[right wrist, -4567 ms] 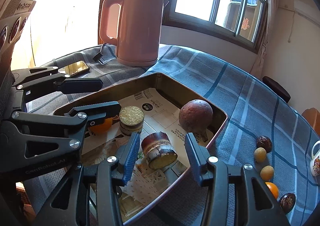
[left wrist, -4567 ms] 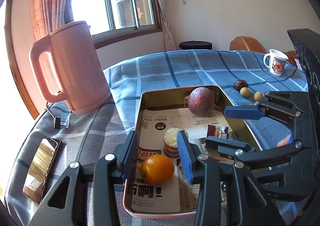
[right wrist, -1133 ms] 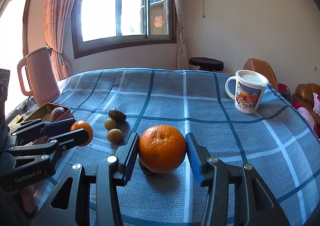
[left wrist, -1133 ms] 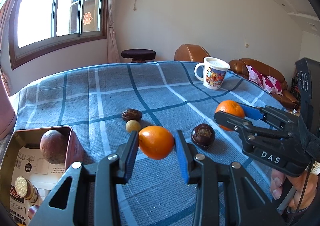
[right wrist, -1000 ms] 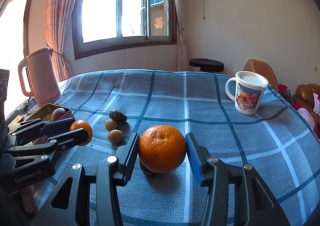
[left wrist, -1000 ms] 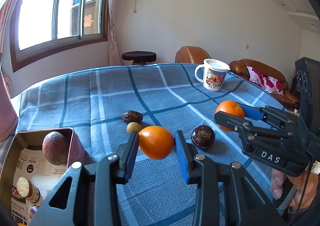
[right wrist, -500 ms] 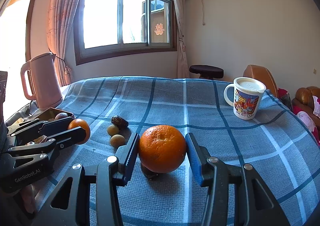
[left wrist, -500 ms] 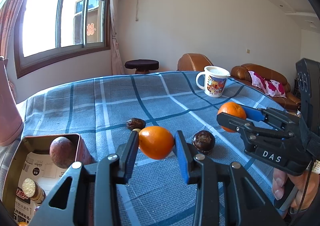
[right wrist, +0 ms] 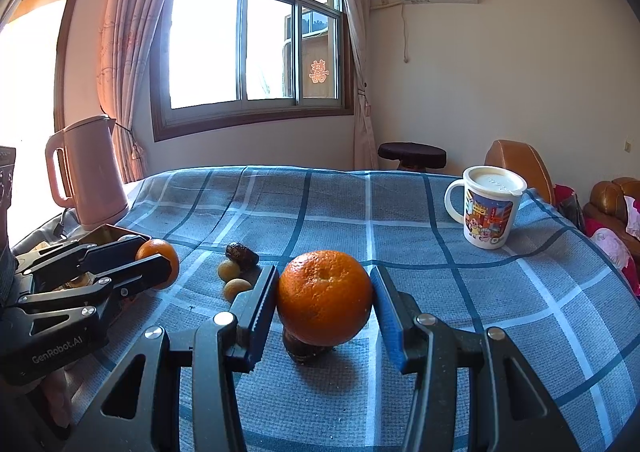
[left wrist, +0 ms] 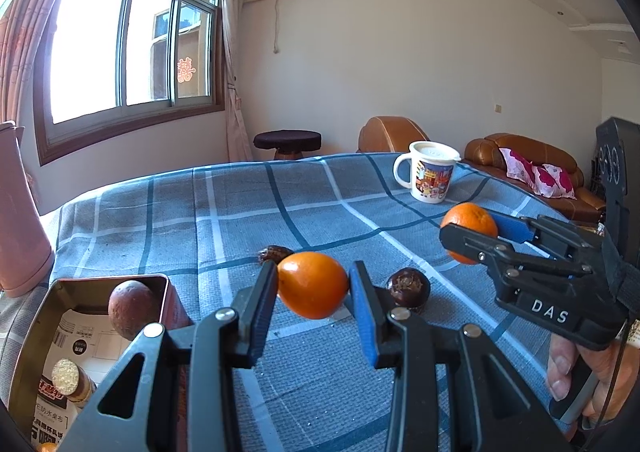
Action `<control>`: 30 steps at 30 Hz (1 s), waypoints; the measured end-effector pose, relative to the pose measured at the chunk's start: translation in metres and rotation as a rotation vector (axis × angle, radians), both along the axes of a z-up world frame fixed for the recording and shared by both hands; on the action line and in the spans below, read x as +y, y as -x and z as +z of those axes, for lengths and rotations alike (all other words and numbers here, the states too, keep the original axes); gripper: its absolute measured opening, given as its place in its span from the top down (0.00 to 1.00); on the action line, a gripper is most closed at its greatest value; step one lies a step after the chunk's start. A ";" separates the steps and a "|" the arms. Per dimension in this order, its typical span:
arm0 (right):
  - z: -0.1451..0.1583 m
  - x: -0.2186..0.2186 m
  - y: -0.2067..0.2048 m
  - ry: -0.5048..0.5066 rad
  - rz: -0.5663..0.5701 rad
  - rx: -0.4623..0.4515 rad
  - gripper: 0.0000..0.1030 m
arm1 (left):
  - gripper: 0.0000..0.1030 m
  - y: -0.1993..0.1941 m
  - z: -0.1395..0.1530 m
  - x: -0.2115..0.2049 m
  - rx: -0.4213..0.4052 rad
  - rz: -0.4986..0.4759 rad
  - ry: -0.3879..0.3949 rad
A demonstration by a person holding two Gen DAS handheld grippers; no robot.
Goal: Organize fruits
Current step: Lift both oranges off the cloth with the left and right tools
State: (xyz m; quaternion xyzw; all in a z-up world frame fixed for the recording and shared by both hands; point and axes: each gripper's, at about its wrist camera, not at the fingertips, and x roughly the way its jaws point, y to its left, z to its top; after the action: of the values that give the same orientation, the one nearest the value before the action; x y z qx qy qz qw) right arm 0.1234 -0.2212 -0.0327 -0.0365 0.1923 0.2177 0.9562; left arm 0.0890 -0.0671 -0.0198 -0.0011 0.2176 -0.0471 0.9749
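1. Both grippers have left the tin, where they worked a few seconds ago, and now hang over the open blue checked table [right wrist: 460, 292], each carrying a fruit.
2. At the far left stands the pink kettle [right wrist: 94, 176], with the tin [left wrist: 48, 332] beside it; a dark round fruit [left wrist: 130, 308] and a small gold-topped jar [left wrist: 68, 376] lie inside the tin.
3. The left gripper [left wrist: 314, 284] has its jaws closed to a narrow gap on a small smooth orange fruit [left wrist: 313, 283], both pads pressing its sides and holding it clear of the cloth.
4. On the table between the grippers lie a brown date [right wrist: 241, 254], two small yellow fruits [right wrist: 229, 271], and a dark knobbly fruit [left wrist: 408, 286].
5. The right gripper [right wrist: 325, 298] has its jaws a little wider, clamped on a bigger orange [right wrist: 325, 298], lifted just above that dark fruit.
6. Farther right stands a lidded cartoon mug [right wrist: 490, 208], well apart from the fruit.
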 end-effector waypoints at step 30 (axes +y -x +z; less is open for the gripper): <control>0.005 -0.004 0.013 -0.025 -0.003 -0.071 0.52 | 0.63 0.018 0.007 0.000 -0.100 0.022 -0.020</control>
State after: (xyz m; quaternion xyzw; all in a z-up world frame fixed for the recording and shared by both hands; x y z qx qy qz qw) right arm 0.1107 -0.2255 -0.0277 -0.0319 0.1556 0.2171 0.9631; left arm 0.0706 -0.0676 -0.0132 0.0087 0.1688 -0.0343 0.9850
